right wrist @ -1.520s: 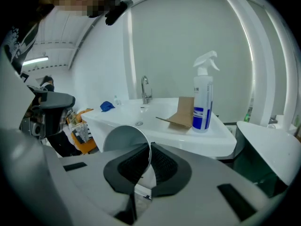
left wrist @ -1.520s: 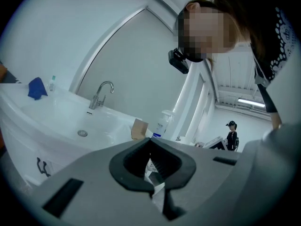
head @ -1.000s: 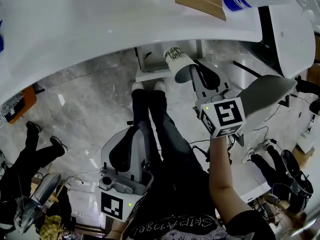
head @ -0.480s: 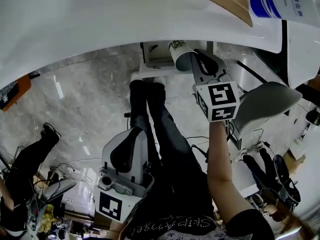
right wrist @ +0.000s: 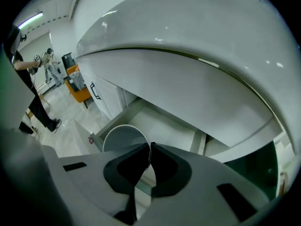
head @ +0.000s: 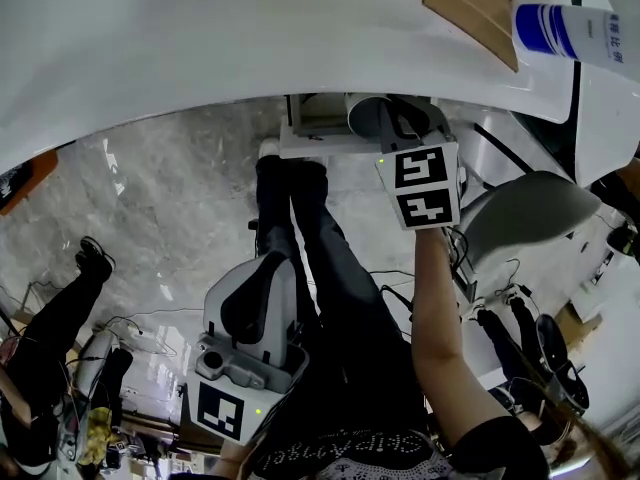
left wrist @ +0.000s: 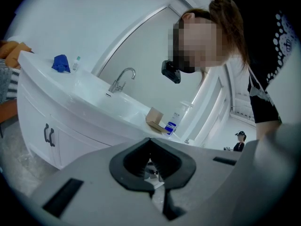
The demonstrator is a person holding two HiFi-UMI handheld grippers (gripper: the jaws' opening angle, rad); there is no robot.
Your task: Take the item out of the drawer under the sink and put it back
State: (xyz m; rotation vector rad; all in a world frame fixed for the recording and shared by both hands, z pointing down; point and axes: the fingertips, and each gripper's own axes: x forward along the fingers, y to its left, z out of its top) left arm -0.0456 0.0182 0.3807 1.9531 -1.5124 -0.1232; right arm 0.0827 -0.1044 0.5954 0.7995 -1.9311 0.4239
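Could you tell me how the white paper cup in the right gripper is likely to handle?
The white paper cup looks thin-walled, so the right gripper, pinching its rim, may dent it. It seems empty, so it is probably light. Laid sideways in the open white drawer, it would likely roll.

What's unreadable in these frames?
- Cup: right gripper view shows only its rim; in head view the right gripper covers its side.
- Drawer contents: cup and jaws block the near part; the sink counter covers most of it in head view.
- Bottle label: too small, cut by the edge.
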